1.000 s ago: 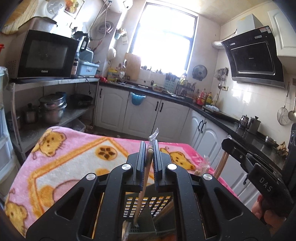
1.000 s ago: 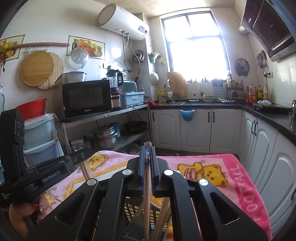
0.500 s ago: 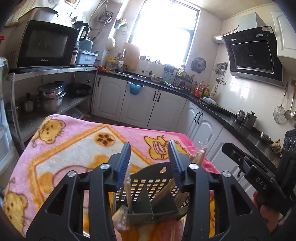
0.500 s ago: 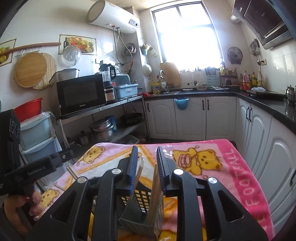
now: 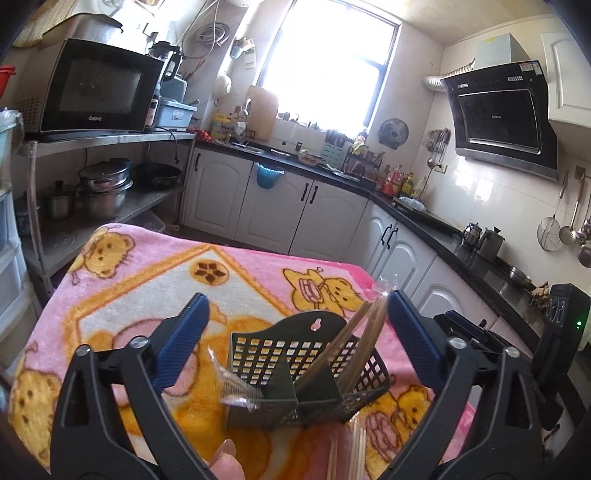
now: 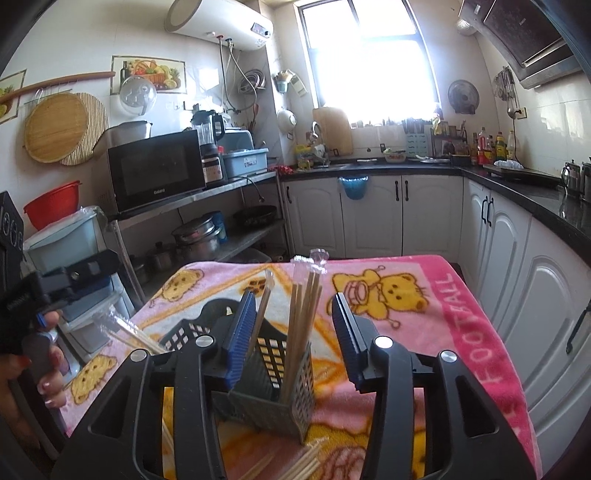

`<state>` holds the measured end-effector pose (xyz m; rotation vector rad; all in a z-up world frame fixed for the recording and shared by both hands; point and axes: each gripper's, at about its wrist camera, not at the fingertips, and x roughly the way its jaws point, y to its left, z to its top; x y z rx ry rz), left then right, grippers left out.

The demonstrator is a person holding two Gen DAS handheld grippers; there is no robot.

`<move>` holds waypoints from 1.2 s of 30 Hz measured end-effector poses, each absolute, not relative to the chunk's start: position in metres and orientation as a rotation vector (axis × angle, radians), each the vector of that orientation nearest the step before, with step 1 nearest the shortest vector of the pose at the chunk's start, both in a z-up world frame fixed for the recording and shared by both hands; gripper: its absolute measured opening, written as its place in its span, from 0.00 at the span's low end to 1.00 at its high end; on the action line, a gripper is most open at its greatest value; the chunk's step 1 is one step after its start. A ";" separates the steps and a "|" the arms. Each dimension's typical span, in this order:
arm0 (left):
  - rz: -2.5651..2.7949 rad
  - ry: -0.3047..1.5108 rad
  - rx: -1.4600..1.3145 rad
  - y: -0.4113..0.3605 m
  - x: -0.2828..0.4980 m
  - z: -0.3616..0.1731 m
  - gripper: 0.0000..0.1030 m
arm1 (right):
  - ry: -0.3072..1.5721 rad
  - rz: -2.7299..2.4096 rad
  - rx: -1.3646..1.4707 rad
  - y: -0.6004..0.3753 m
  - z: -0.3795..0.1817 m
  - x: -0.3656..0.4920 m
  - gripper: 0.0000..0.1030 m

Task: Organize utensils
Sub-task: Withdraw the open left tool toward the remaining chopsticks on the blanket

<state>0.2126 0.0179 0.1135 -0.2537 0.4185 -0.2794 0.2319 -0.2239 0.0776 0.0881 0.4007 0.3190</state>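
Reading Galanz on microwave (image 6: 157,170), FOOTBALL on pink blanket (image 6: 476,332)

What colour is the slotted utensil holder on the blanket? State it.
Black: the utensil holder with its grid of holes shows best in the left wrist view.

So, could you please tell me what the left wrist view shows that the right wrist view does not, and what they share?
Only the left wrist view shows the range hood, the ladles hanging under it, and the holder's hanging tab. Only the right wrist view shows the water heater, the fruit picture, the round trays and the red bowl. Both show the holder with chopsticks standing in it, loose chopsticks on the blanket, the microwave, the window, and open fingers.
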 end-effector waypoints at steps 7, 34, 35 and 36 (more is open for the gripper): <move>-0.280 0.482 -0.256 0.022 0.201 0.107 0.90 | 0.447 0.322 0.080 -0.226 0.068 0.222 0.41; -0.366 0.611 -0.185 -0.003 0.150 0.062 0.90 | 0.569 0.329 0.062 -0.232 0.030 0.195 0.41; -0.369 0.619 -0.184 -0.004 0.149 0.059 0.90 | 0.575 0.329 0.063 -0.232 0.028 0.195 0.41; -0.366 0.628 -0.182 -0.004 0.148 0.056 0.90 | 0.580 0.330 0.063 -0.232 0.027 0.195 0.41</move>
